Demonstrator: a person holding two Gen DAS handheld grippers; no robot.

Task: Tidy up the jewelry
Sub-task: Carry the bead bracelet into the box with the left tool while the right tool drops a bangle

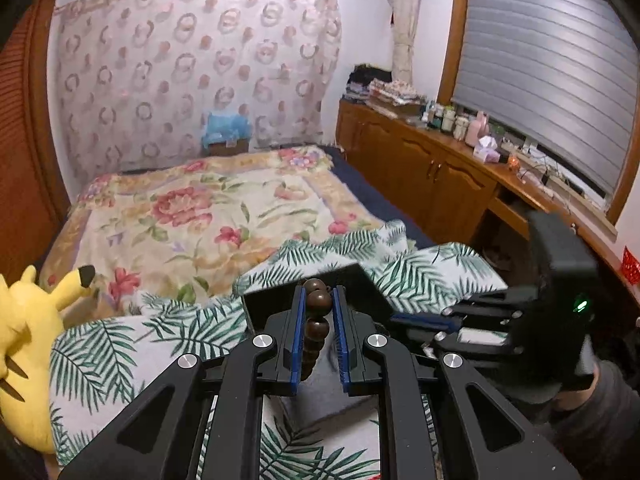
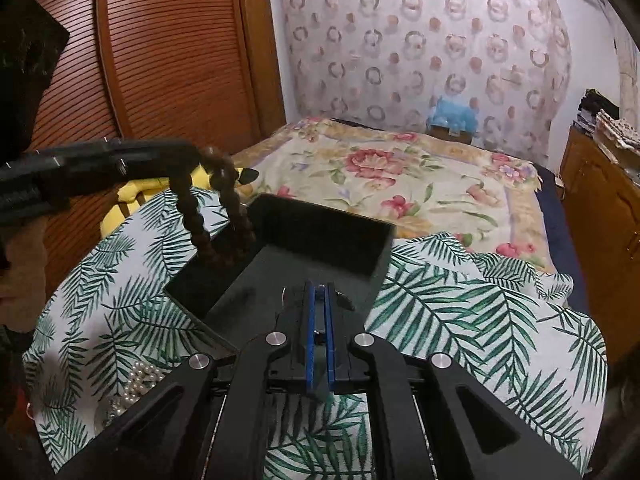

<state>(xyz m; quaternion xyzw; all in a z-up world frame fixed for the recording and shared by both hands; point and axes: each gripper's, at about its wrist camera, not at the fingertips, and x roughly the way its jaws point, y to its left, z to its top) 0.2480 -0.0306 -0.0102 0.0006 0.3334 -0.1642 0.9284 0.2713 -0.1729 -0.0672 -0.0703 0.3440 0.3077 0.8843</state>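
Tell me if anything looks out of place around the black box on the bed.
A pearl strand lies loose in a heap on the leaf-print cloth, outside the black box. The left gripper holds the brown bead bracelet, dangling into the box.

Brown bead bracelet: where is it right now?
The brown bead bracelet hangs pinched in the left gripper, its lower loop dipping into the left end of the open black box on the leaf-print cloth.
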